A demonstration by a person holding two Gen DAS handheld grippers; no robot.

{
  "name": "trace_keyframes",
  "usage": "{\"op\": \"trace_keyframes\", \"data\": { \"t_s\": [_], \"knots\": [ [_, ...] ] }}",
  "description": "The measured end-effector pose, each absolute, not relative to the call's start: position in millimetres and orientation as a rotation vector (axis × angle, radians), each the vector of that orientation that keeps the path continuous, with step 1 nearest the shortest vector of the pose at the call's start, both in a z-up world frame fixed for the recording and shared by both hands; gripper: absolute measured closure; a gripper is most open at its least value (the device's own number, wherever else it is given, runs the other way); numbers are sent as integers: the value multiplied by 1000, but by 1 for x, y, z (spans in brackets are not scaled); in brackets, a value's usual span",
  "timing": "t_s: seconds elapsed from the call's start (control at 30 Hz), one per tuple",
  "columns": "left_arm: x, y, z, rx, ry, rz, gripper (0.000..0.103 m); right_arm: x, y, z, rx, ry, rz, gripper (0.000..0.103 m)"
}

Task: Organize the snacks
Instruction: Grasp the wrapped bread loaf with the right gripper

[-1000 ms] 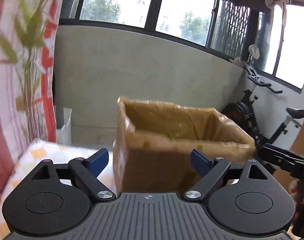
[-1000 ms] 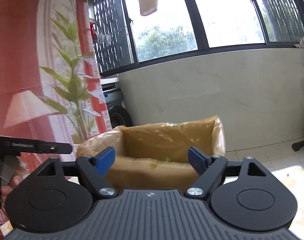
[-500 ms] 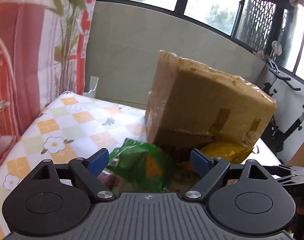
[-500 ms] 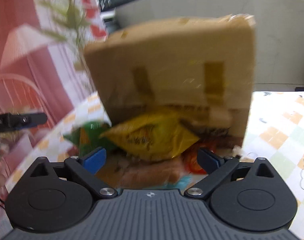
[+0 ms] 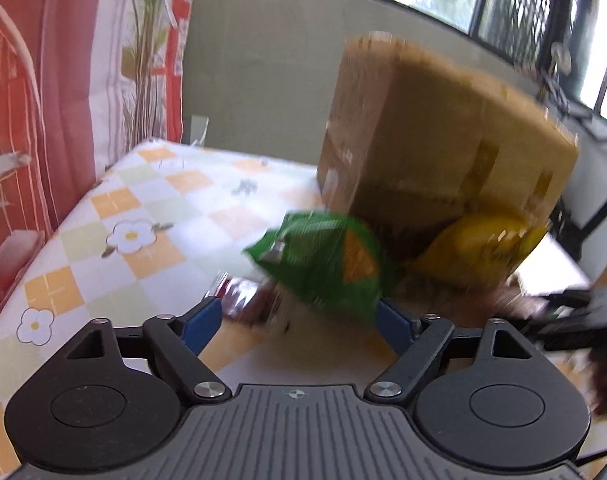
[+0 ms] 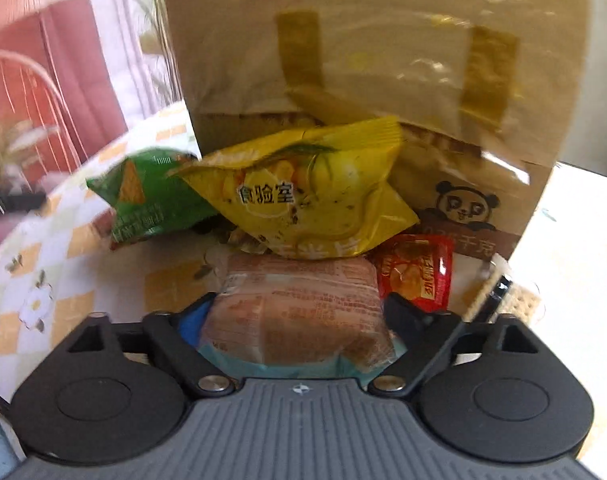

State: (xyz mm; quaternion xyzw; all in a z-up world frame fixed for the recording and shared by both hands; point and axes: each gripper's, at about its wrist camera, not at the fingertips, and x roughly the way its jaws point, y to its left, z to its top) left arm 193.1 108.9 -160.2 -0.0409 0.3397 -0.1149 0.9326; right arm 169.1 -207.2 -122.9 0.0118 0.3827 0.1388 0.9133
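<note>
The surface [image 5: 115, 216], under a checked cloth with flowers, carries a big cardboard box [image 6: 375, 80] near its far side. The box is wrapped in clear film and taped, with a panda printed low on its front. Snacks lie piled against that front. A yellow bag [image 6: 307, 196] sits on top of the pile, leaning on the box. A green bag [image 5: 327, 264] lies to its left, blurred in the left wrist view. A brownish clear packet [image 6: 295, 316] lies flat, nearest the right gripper [image 6: 295, 316]. A small red sachet [image 6: 417, 272] lies beside it, just in front of the box.

The right jaws are closing with the brownish packet between them; pads not clearly pressing. The left gripper [image 5: 295, 320] has its jaws spread but closing, the green bag's lower edge just above them, nothing pinched.
</note>
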Motion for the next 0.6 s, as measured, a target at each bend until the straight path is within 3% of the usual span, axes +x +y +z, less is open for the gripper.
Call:
{"op": "trace_keyframes", "data": {
  "t_s": [0.17, 0.47, 0.53, 0.6],
  "knots": [
    [218, 117, -178, -35, 732, -227, 28, 157, -214, -122, 39, 750, 280, 22],
    [262, 123, -195, -69, 783, -187, 30, 160, -208, -121, 56, 745, 281, 22],
    [272, 123, -198, -41, 787, -147, 33, 160, -209, -121, 59, 745, 285, 22],
    [282, 127, -199, -60, 782, -150, 43, 160, -209, -121, 58, 746, 287, 22]
  ]
}}
